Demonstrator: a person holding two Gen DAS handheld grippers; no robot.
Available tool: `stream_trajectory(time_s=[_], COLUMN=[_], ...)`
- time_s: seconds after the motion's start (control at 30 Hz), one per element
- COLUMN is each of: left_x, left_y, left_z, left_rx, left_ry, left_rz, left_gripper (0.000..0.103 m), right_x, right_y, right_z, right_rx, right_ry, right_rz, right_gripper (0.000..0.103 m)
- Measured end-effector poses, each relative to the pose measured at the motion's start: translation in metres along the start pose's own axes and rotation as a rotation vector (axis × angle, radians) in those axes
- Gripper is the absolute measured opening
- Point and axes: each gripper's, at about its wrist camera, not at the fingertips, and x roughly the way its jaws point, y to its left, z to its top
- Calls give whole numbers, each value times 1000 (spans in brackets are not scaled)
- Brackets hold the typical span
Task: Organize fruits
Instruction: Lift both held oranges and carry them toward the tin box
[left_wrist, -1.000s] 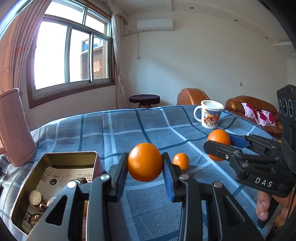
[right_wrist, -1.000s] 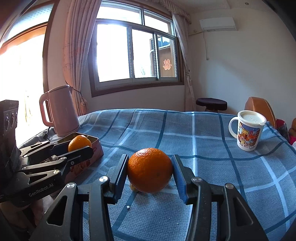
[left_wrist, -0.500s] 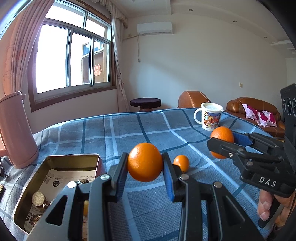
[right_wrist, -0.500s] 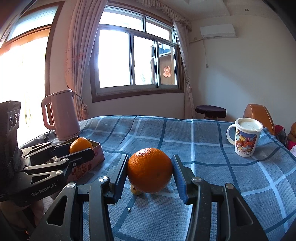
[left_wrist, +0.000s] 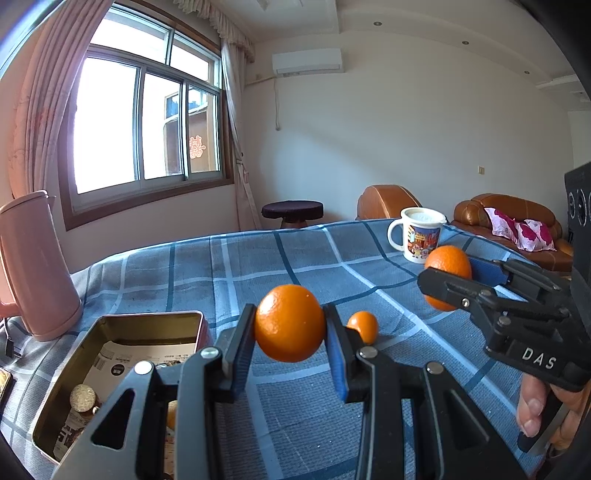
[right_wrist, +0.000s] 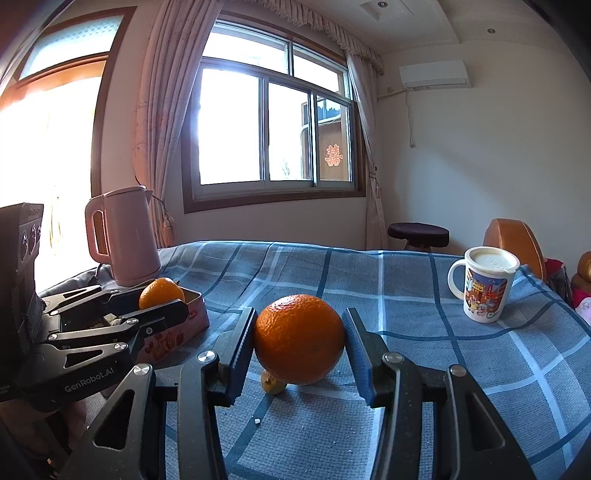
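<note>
My left gripper (left_wrist: 290, 328) is shut on an orange (left_wrist: 290, 323) and holds it above the blue checked tablecloth, just right of an open metal tin (left_wrist: 110, 369). My right gripper (right_wrist: 299, 339) is shut on a larger orange (right_wrist: 299, 338), also held above the cloth. In the left wrist view the right gripper (left_wrist: 448, 277) and its orange (left_wrist: 447, 262) are at the right. In the right wrist view the left gripper (right_wrist: 162, 295) with its orange (right_wrist: 160, 291) is over the tin (right_wrist: 184, 321). A small orange (left_wrist: 364, 325) lies on the cloth.
A pink kettle (right_wrist: 125, 236) stands behind the tin at the table's left. A white printed mug (right_wrist: 484, 284) with a lid stands at the far right. The tin holds papers and small items. A small yellowish piece (right_wrist: 271, 384) lies under the right orange.
Both grippers have risen and tilted up a little, each keeping its orange. The tin and kettle sit lower in both views.
</note>
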Motion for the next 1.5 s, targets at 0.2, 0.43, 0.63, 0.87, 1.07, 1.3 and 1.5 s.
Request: stream_trajectory(time_s=[0.2, 0.43, 0.63, 0.87, 1.07, 1.3, 1.5], left_x=[-2, -5, -5, -5, -8, -10, -12], left_y=[0, 0, 0, 0, 8, 13, 17], left_z=[-1, -1, -1, -1, -2, -3, -4], left_rx=[6, 11, 12, 8, -4, -9, -17], left_ry=[-7, -13, -12, -12, -7, -4, -2], left_rz=[6, 10, 10, 9, 9, 17, 25], left_gripper=[37, 37, 37, 37, 37, 37, 37], right_x=[-1, -4, -3, 1, 5, 8, 14], right_y=[0, 0, 1, 1, 7, 16, 25], right_z=[0, 0, 0, 0, 0, 0, 1], right_rx=[-3, -5, -8, 3, -5, -3, -13], right_ry=[-7, -19, -16, -12, -9, -4, 5], right_rz=[-4, -13, -15, -3, 6, 19, 32], right_gripper=[49, 49, 49, 49, 49, 49, 49])
